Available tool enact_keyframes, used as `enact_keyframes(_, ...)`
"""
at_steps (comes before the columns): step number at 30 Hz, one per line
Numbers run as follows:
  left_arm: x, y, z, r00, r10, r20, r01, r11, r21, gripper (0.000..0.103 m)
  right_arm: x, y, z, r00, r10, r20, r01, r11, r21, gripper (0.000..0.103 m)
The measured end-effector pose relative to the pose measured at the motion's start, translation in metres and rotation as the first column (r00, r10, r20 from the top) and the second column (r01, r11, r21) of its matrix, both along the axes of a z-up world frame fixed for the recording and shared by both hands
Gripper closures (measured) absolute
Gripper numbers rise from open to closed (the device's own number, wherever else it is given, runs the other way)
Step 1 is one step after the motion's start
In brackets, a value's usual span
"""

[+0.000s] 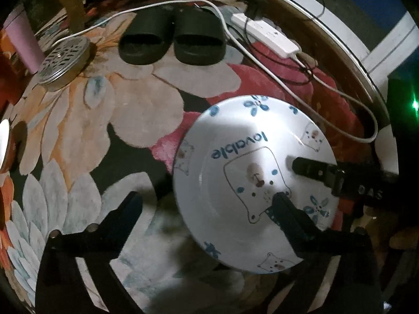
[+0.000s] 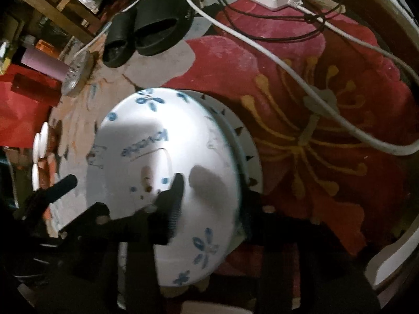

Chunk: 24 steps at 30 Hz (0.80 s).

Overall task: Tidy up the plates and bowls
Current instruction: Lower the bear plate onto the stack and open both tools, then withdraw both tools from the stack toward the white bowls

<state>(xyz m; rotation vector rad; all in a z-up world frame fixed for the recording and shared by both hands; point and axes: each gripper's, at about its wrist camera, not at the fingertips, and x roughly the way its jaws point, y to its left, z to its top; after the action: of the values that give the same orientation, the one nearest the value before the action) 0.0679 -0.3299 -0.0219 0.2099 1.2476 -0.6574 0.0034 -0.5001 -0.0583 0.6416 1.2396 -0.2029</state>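
Nearest my lens, the right gripper (image 2: 209, 198) pinches the rim of the "lovable" bowl (image 2: 167, 172), one finger inside and the other hidden behind its wall, above a black-marked plate (image 2: 247, 141) largely concealed beneath. My left gripper (image 1: 207, 204) is spread wide, holding nothing, one finger over the bowl. Beneath lies a floral rug (image 1: 104, 120) carrying black slippers (image 1: 171, 40), a power strip (image 1: 264, 32), white cable (image 1: 340, 94) and perforated tin (image 1: 64, 60); dim clutter beyond is unreadable.

Place: home living area, floor level | Floor: floral carpet (image 1: 78, 120) in red, cream, black | Far: black slippers (image 1: 171, 40), white power strip (image 1: 264, 32) with cables | Far left: wooden furniture legs (image 1: 76, 2), dim lighting
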Motion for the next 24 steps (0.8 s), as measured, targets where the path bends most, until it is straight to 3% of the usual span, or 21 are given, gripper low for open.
enact_keyframes(1,0.000,0.002,0.001,1.000,0.010,0.005,-0.010,1.000,-0.003,0.001,0.001,0.002,0.002,1.000,0.000,0.010,0.000,1.000,0.009,0.040)
enact_keyframes(4,0.004,0.010,0.003,0.999,0.048,0.010,-0.048,0.999,-0.004,0.001,0.004,0.008,0.004,1.000,0.012,0.018,-0.012,1.000,-0.002,0.031)
enact_keyframes(7,0.007,0.018,0.002,0.997,0.078,0.008,-0.078,0.997,0.002,0.001,0.007,0.012,0.004,1.000,0.021,0.006,-0.021,1.000,-0.012,0.028)
enact_keyframes(11,0.012,0.029,-0.002,0.994,0.110,0.014,-0.110,0.994,0.023,0.001,0.015,0.027,0.009,0.995,0.079,-0.061,-0.086,0.988,-0.131,0.026)
enact_keyframes(13,0.014,0.035,-0.004,0.992,0.124,0.013,-0.125,0.992,0.033,0.001,0.014,0.032,0.011,0.993,0.083,-0.078,-0.096,0.979,-0.179,0.009)
enact_keyframes(14,0.015,0.038,-0.004,0.991,0.131,0.010,-0.131,0.991,0.034,0.001,0.014,0.032,0.012,0.994,0.084,-0.070,-0.096,0.979,-0.178,0.006)
enact_keyframes(24,0.022,0.056,-0.006,0.985,0.173,0.019,-0.173,0.984,0.046,0.001,0.012,0.029,0.018,0.997,0.054,-0.049,-0.062,0.980,-0.189,0.004)
